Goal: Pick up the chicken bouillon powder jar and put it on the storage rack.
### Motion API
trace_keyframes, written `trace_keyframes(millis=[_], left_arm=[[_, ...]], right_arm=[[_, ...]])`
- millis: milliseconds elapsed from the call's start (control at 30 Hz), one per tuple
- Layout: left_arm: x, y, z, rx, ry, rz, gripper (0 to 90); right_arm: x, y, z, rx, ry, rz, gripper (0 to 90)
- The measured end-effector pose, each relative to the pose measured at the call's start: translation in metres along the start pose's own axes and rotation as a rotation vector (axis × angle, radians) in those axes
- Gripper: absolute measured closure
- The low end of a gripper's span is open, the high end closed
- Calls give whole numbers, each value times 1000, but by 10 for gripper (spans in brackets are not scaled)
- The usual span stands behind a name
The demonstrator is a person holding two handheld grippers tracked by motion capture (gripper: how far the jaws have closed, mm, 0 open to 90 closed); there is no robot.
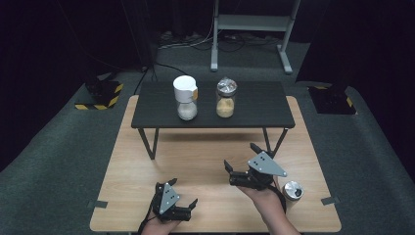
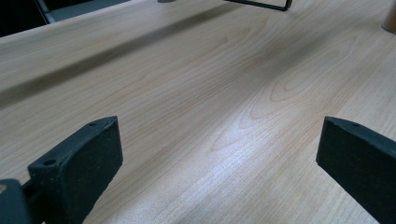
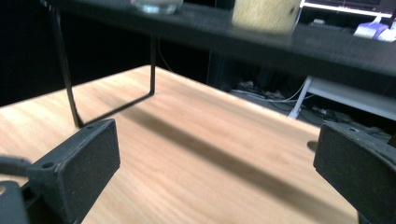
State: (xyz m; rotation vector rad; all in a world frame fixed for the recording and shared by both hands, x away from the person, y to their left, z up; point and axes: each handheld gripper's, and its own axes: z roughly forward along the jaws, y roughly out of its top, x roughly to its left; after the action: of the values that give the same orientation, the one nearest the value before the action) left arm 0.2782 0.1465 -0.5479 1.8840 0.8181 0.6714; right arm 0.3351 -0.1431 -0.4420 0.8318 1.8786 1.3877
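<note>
Both grippers hover with jaws spread wide over the light wooden table (image 1: 205, 161), nothing between them.

The left gripper (image 1: 177, 193) sits low at the near edge of the table, its jaws apart above bare wood. The right gripper (image 1: 241, 156) is held higher and nearer the middle, jaws spread, looking toward the low black shelf on thin metal legs (image 1: 254, 115) that stands across the far half of the table. Nearest to it, just beside the right hand, stands a small silver-lidded jar (image 1: 292, 191). On the shelf stand two glass jars side by side: a white-capped jar of pale grains (image 1: 186, 98) and a foil-topped jar of tan grains (image 1: 226, 98).
</note>
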Motion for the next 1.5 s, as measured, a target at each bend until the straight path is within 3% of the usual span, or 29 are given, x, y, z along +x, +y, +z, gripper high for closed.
trace_keyframes(millis=[600, 900, 1267, 1500], left_arm=[[0, 0, 0, 1, 3, 5, 7], [-1, 0, 0, 4, 1, 10, 7], [-1, 0, 0, 0, -5, 15, 7], [-1, 0, -1, -7, -7, 11, 7]], right_arm=[[15, -57, -5, 99, 32, -3, 0], [20, -83, -7, 153, 23, -15, 0], [25, -106, -6, 217, -1, -60, 0], [26, -108, -6, 240, -19, -109, 0]])
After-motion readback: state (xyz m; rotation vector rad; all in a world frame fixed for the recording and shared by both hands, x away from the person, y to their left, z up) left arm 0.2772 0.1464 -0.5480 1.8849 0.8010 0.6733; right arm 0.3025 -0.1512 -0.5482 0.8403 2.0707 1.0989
